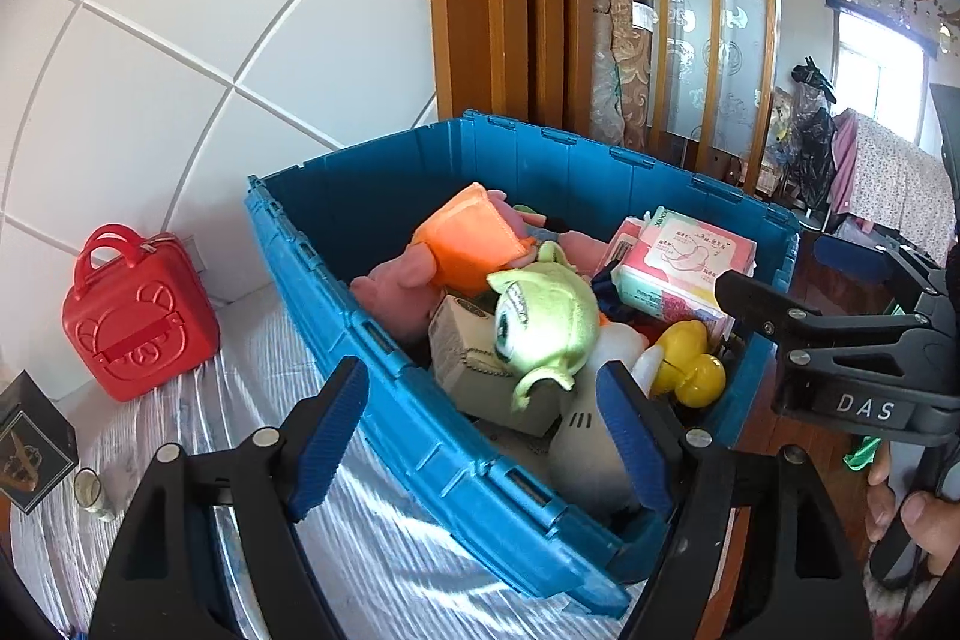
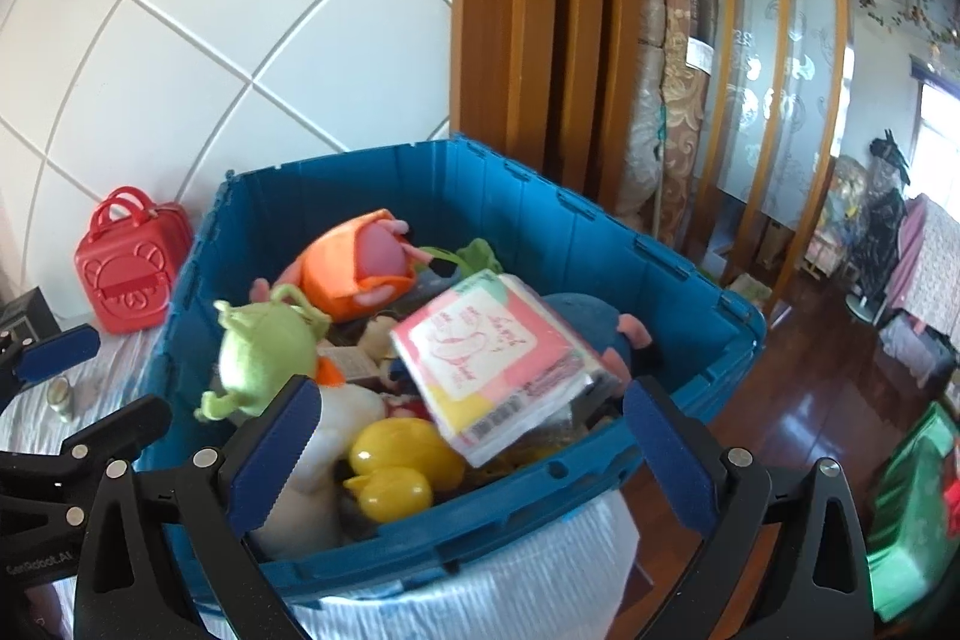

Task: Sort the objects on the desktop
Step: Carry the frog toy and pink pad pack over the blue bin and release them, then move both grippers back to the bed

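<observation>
Red case [image 1: 141, 322] far left on bench [image 1: 372, 568], by wall. Blue bin [image 1: 432, 436] next, w/ green plush [image 1: 543, 322], yellow duck [image 2: 396, 466], tissue pack [image 2: 504, 370] inside. Left claw [image 1: 480, 436] wide apart, empty, straddling bin rim. Right claw [image 2: 474, 454] gaping, nothing gripped, over bin's near edge.

A deep blue plastic crate [image 2: 600, 244] stood on the table, filled with a green one-eyed plush [image 2: 264, 352], a glossy yellow duck [image 2: 396, 466] and a tilted pink-and-white tissue pack [image 2: 498, 364].
</observation>
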The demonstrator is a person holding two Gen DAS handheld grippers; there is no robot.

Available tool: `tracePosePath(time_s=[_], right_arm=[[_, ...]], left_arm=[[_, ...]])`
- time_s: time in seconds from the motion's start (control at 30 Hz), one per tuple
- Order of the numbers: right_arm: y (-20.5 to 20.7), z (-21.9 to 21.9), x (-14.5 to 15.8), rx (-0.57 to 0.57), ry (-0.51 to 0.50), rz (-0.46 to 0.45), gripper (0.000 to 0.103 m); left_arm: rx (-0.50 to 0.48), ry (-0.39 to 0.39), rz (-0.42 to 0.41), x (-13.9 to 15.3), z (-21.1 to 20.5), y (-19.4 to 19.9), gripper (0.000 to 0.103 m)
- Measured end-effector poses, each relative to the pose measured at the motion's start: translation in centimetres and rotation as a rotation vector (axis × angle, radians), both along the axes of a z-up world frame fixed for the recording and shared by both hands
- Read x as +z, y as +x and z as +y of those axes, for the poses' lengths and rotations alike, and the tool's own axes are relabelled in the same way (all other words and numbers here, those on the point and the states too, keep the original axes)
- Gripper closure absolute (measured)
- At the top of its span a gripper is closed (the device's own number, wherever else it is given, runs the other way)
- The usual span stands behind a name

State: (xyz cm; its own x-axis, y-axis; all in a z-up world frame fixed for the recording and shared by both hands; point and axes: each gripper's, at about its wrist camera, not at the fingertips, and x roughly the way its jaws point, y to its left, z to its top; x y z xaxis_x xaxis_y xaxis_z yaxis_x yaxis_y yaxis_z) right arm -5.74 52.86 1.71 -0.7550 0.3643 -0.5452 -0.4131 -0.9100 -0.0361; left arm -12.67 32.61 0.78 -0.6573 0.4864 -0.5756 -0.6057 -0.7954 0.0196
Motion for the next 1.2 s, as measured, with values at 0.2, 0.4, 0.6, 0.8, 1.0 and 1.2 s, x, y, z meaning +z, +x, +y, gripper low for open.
tracePosePath(time_s=[0.2, 0.4, 0.6, 0.8, 1.0, 1.2], right_arm=[[-0.8, -4.9, 2.3, 0.078, 0.033, 0.053, 0.000], [-4.1, -12.9, 3.5, 0.269, 0.056, 0.085, 0.000], [-10.3, -22.3, 0.8, 0.518, 0.019, 0.013, 0.000], [-16.1, -32.9, -3.0, 0.772, -0.035, -0.083, 0.000], [-20.7, -43.0, -9.5, 0.995, -0.078, -0.235, 0.000], [-25.7, -50.8, -18.0, 1.131, -0.103, -0.395, 0.000]], left_arm=[[0.101, 0.015, -0.010, -0.1, -6.0, -1.1, 0.025], [0.295, 0.033, -0.052, -1.3, -14.7, -3.1, 0.025], [0.562, 0.038, -0.133, -4.1, -25.5, -4.8, 0.025], [0.854, 0.057, -0.259, -9.3, -36.9, -4.8, 0.025], [1.099, 0.090, -0.432, -17.1, -46.1, -4.4, 0.025], [1.309, 0.111, -0.551, -24.7, -52.0, -3.8, 0.026]])
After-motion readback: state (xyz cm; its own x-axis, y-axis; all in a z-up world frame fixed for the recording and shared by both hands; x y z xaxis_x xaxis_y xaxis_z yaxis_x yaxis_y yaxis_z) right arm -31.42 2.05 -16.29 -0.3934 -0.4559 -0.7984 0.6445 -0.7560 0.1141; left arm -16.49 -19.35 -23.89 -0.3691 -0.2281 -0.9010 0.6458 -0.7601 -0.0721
